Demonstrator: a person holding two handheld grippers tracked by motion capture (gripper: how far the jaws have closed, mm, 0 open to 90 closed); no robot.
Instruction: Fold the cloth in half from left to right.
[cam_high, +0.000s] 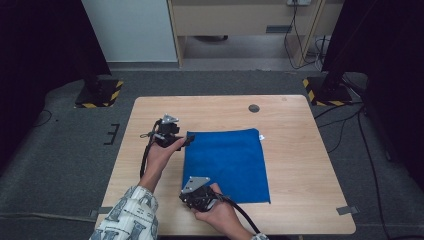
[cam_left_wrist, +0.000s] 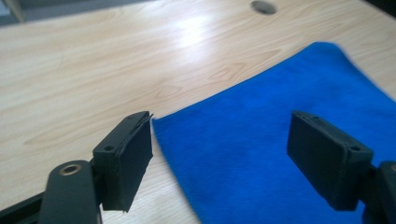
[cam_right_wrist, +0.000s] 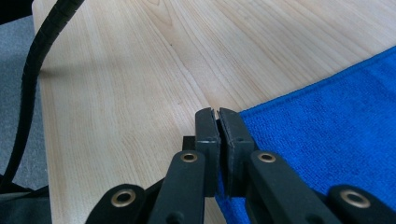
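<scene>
A blue cloth (cam_high: 227, 160) lies flat on the wooden table (cam_high: 300, 150). My left gripper (cam_high: 187, 140) is at the cloth's far left corner. In the left gripper view that gripper (cam_left_wrist: 222, 126) stands open, its jaws wide to either side of the corner of the cloth (cam_left_wrist: 261, 154), with the pads clear of it. My right gripper (cam_high: 188, 197) is at the near left corner. In the right gripper view its jaws (cam_right_wrist: 218, 114) are pressed together on the edge of the cloth (cam_right_wrist: 327, 130), and blue fabric shows beneath them.
A round dark cable hole (cam_high: 254, 108) sits in the table near its far edge, also seen as the hole (cam_left_wrist: 263, 6) in the left gripper view. Black stands with striped bases (cam_high: 100, 92) rest on the grey floor beyond the table. Bare wood surrounds the cloth.
</scene>
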